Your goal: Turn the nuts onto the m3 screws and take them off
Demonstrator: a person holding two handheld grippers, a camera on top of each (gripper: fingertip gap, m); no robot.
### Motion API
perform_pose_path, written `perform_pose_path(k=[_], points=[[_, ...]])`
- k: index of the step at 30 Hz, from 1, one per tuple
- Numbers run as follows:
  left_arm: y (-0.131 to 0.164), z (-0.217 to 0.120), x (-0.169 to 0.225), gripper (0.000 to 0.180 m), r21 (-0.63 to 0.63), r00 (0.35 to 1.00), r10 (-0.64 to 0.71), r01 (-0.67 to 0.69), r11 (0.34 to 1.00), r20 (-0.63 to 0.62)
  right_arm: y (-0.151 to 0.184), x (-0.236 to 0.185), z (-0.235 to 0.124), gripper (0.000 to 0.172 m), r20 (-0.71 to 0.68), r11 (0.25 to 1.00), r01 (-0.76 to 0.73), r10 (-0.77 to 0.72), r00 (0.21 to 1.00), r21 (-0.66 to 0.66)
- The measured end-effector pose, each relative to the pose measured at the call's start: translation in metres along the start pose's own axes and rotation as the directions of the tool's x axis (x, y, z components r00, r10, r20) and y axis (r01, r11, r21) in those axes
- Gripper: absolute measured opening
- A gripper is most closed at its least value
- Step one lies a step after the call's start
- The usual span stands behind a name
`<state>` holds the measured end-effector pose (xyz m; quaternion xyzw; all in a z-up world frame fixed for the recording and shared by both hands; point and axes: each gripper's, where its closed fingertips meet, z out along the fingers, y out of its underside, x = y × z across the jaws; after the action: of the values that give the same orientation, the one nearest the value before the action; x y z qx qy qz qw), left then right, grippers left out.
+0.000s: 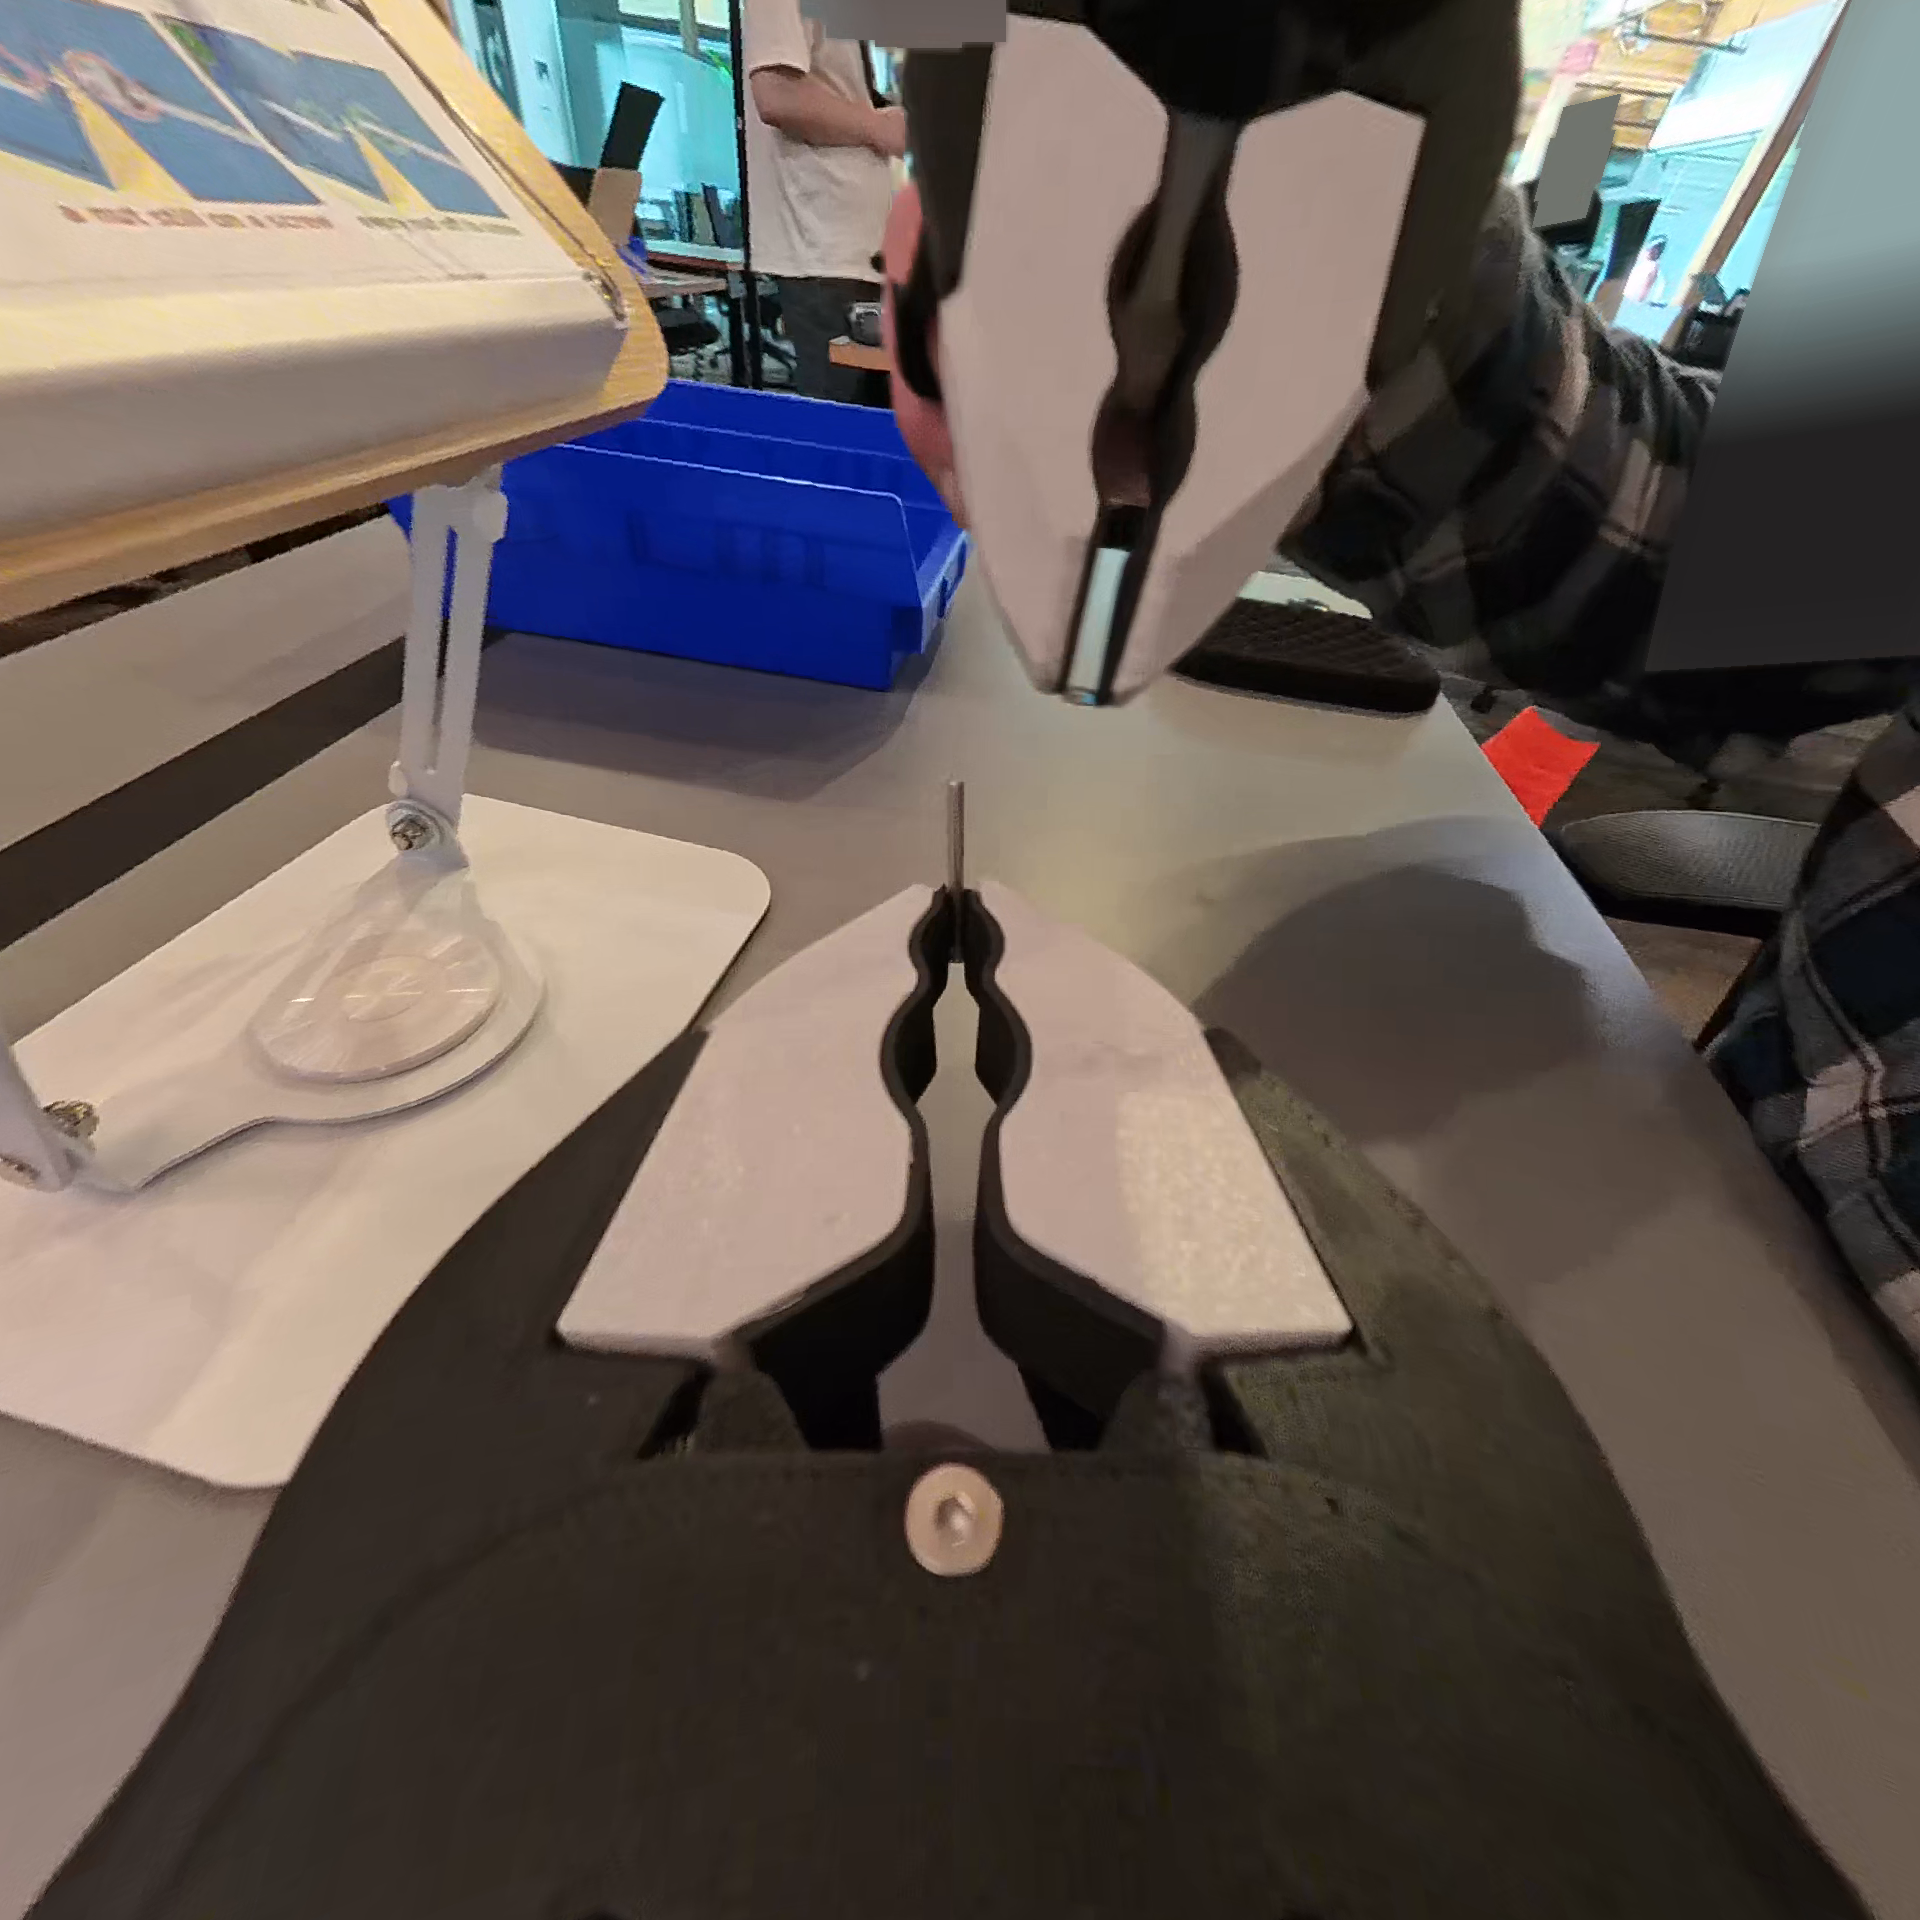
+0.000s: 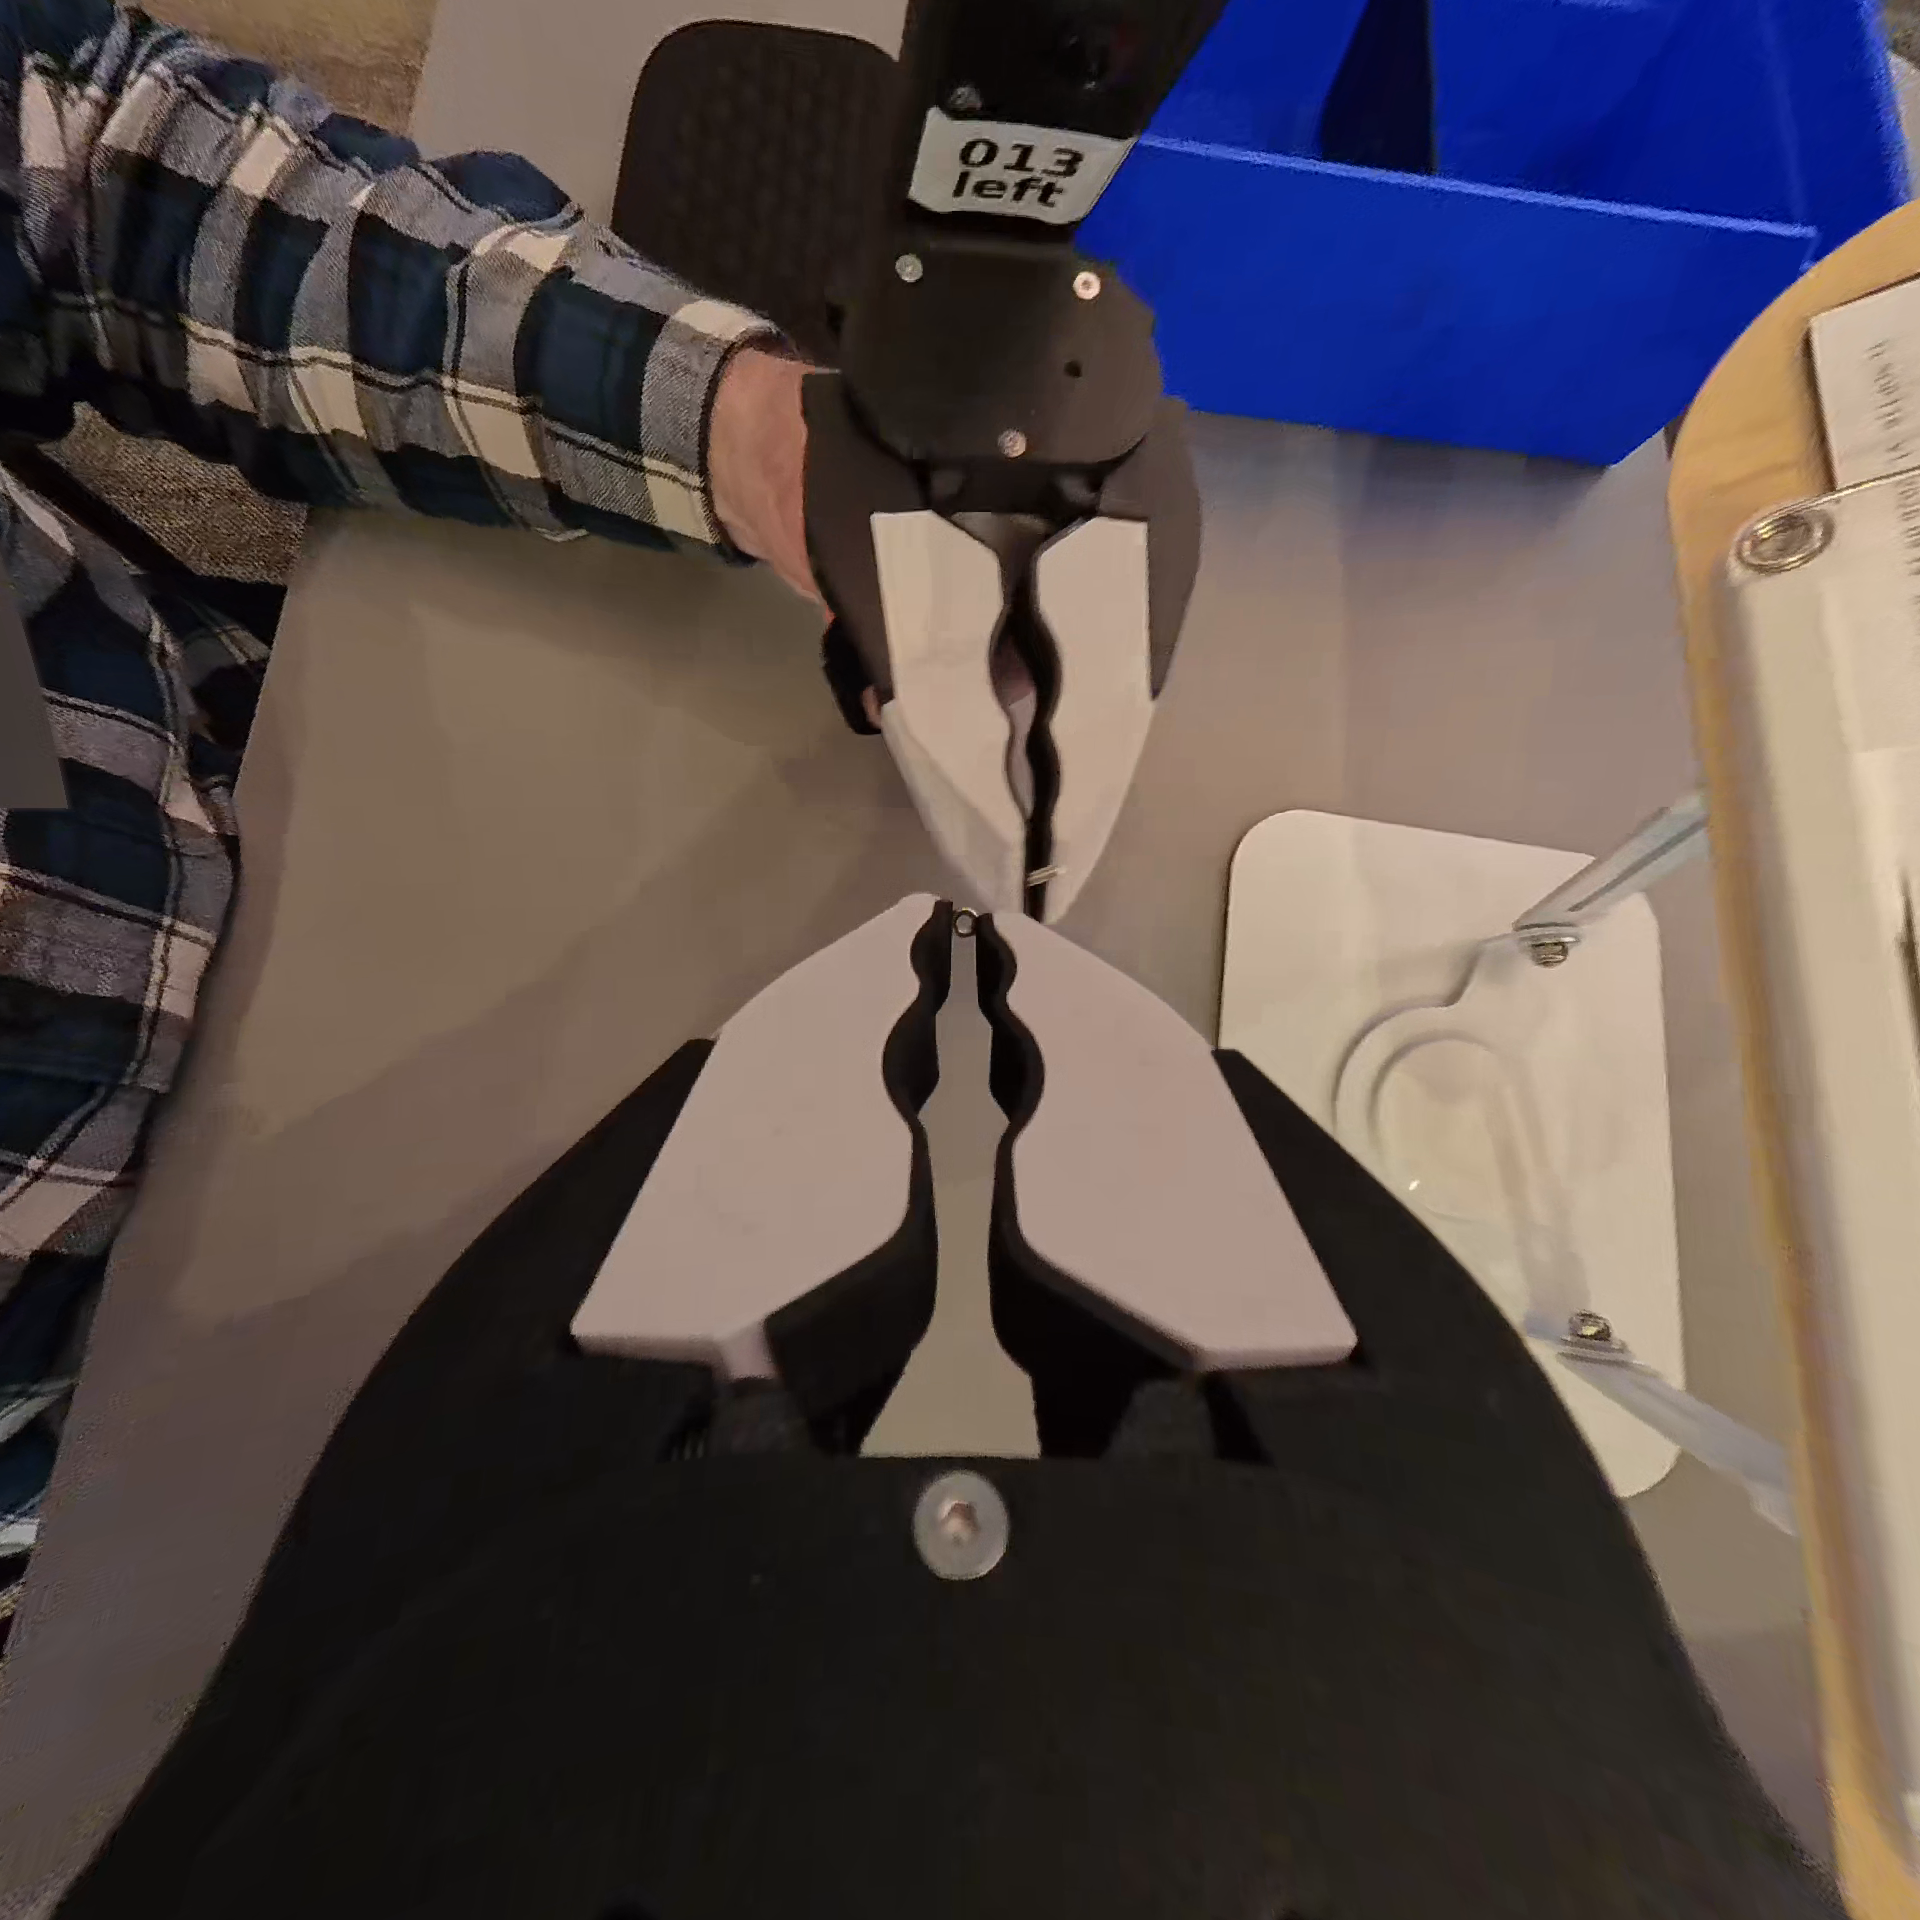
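Two small metal parts are held above the grey bench (image 1: 1195, 831). A thin screw (image 1: 955, 831) stands upright, pinched at its lower end in the nearly closed jaws of the left gripper (image 1: 955, 904). Just above it, the right gripper (image 2: 966, 920) has its jaws clamped on a small nut (image 2: 966, 921). Behind them sit a blue bin (image 1: 727, 540) and a white-based stand (image 1: 436, 665).

Left tool (image 1: 954, 902) pinches a thin pin; right tool (image 2: 966, 920) (facing it) grips a nut
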<state>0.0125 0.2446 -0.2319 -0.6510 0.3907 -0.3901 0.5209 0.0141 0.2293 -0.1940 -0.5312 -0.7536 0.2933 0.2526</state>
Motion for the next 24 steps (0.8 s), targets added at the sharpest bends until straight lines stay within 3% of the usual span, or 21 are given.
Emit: perform_pose_path(k=[24], points=[[0.002, 0.007, 0.012, 0.002, -0.024, 0.999, 0.022, -0.023, 0.999, -0.041, 0.007, 0.004, 0.013, 0.005, 0.013, 0.997, 0.070, -0.069, 0.997, -0.040]])
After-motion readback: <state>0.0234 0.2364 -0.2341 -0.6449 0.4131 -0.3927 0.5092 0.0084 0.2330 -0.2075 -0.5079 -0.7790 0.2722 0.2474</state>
